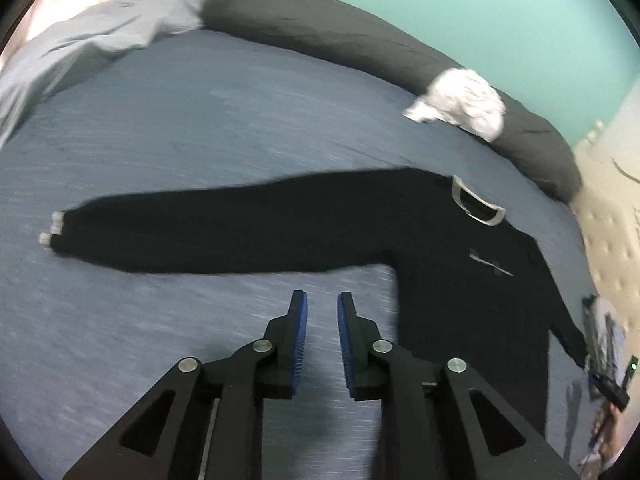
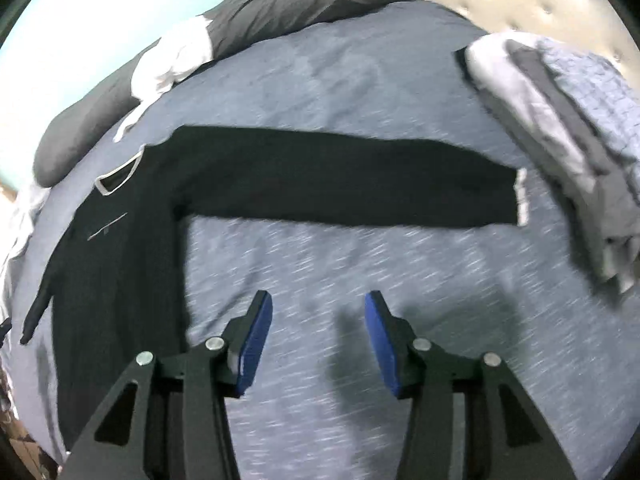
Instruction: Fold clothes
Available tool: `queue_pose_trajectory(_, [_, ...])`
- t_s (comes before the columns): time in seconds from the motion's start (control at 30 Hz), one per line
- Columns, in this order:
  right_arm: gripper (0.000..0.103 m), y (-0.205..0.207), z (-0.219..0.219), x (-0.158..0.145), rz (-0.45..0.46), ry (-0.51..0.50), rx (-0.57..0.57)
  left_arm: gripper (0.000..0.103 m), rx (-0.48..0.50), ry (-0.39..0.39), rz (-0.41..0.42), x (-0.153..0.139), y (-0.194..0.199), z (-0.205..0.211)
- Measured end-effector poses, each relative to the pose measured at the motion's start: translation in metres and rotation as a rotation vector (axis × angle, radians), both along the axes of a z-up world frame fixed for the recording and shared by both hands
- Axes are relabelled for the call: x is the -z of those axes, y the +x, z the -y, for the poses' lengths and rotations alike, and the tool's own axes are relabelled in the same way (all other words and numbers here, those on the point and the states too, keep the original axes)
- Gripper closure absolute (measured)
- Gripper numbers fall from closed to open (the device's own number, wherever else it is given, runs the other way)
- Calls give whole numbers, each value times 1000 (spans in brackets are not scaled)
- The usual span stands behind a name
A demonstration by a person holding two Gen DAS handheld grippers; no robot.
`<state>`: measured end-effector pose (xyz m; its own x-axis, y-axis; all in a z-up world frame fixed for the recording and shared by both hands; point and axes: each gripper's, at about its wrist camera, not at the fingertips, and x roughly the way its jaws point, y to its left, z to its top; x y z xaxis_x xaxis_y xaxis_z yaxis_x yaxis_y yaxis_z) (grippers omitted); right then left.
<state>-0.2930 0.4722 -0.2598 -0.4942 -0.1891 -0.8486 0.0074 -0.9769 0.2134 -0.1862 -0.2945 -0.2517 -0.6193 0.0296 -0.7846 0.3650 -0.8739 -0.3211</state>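
one shirt: a black long-sleeve shirt [image 1: 460,280] lies flat on the bed [image 1: 200,120], front side up, its neck toward the far edge where the pillows are.
two sleeves: both are spread straight out to the sides. one sleeve [image 1: 200,232] reaches toward the bed's left side. the other sleeve [image 2: 340,184] reaches toward the right side and ends just beside the pile of clothes.
two grippers: each one hangs over bare sheet, below its own sleeve, and holds nothing.
left gripper [image 1: 322,312]: its blue pads are a little apart, with only sheet showing between them.
right gripper [image 2: 318,312]: its pads are wider apart, and nothing is between them either.
step in hand: i think it is time to fold the sleeves in over the body of the shirt.
how to do it well: go for the pale cuff [image 1: 52,232] at the end of each sleeve. pinch only the sleeve cloth, not the sheet under it. lift it just a bit, then lay it flat across the chest so no lumps form. keep the body of the shirt still while you do it.
what could go wrong: the sheet may get pinched too, and the shirt may slide or bunch up.
one pile: a heap of grey and blue clothes [image 2: 560,140] sits by the bed's far right corner.
one white cloth: a crumpled white cloth [image 1: 460,100] rests on the dark pillow.
two pillows: a long dark pillow [image 1: 320,28] and a light grey pillow [image 1: 100,28] lie along the far edge.
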Motion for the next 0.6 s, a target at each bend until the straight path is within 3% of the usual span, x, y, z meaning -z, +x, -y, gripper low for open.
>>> queue_pose_trajectory(0.2, [52, -16, -38, 7, 7, 13, 77, 70, 63, 9, -13, 7, -19, -64])
queue_pose_trajectory(0.27, [47, -20, -49, 9, 12, 21, 108, 66, 78, 6, -10, 13, -23, -83])
queue_pose_trajectory(0.43, [37, -29, -77, 11, -8, 0, 173, 64, 82, 14, -22, 31, -22, -114])
queue_pose_trajectory(0.6, [36, -37, -90, 18, -7, 26, 204, 63, 111, 16, -27, 47, -18, -142])
